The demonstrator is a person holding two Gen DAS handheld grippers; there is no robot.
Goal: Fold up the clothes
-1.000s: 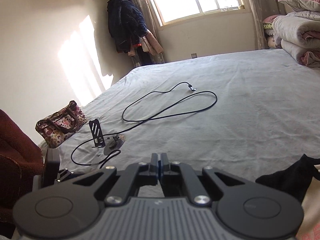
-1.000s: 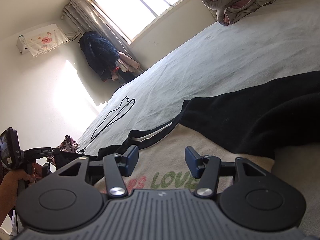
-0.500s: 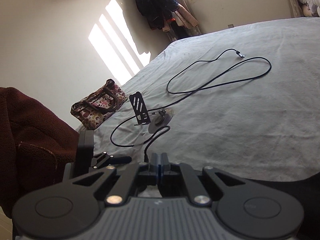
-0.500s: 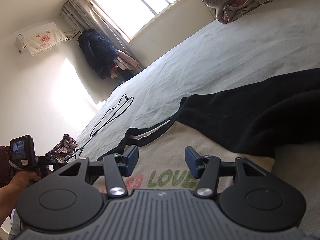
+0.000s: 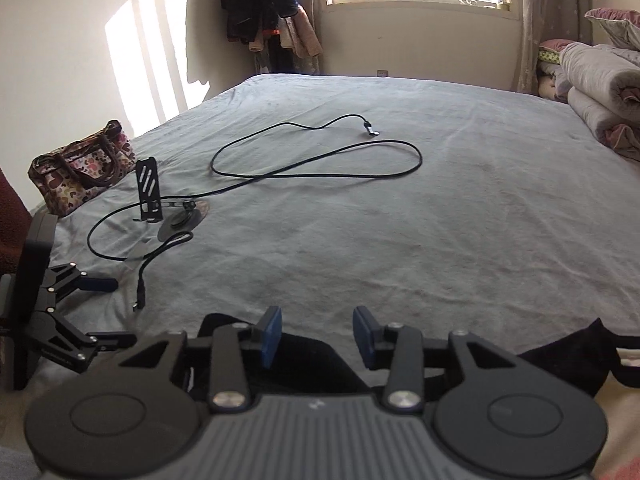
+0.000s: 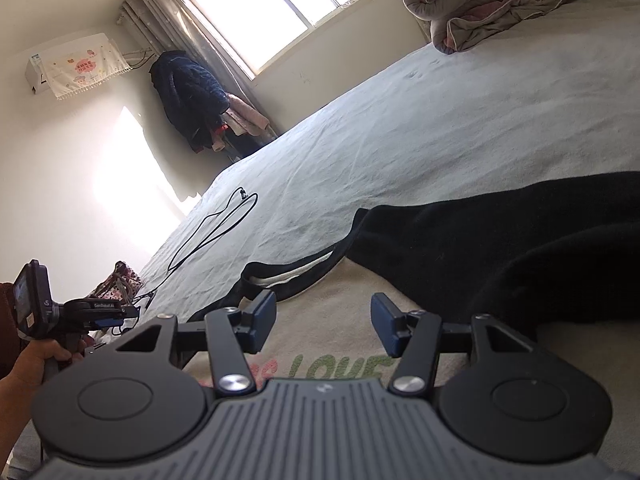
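— Grey bedsheet (image 5: 460,240) ran off ahead of both grippers, with a black cable (image 5: 320,168) looped well beyond the left one. Where was the garment?

— Right under them. A cream top (image 6: 332,320) with black sleeves (image 6: 500,240) lay flat; its black edge (image 5: 304,360) sat just below the left gripper (image 5: 316,334).

— Was either one holding it?

— No. The left gripper's jaws were opening, dark cloth beneath the gap but no pad pressing on it. The right gripper (image 6: 323,322) stood about half open over the printed chest, gripping nothing.

— So which step was it?

— The approach before a first fold, I'd judge. Next, each gripper needed to dip to an edge, pinch only the top's cloth and not the sheet, then lift together
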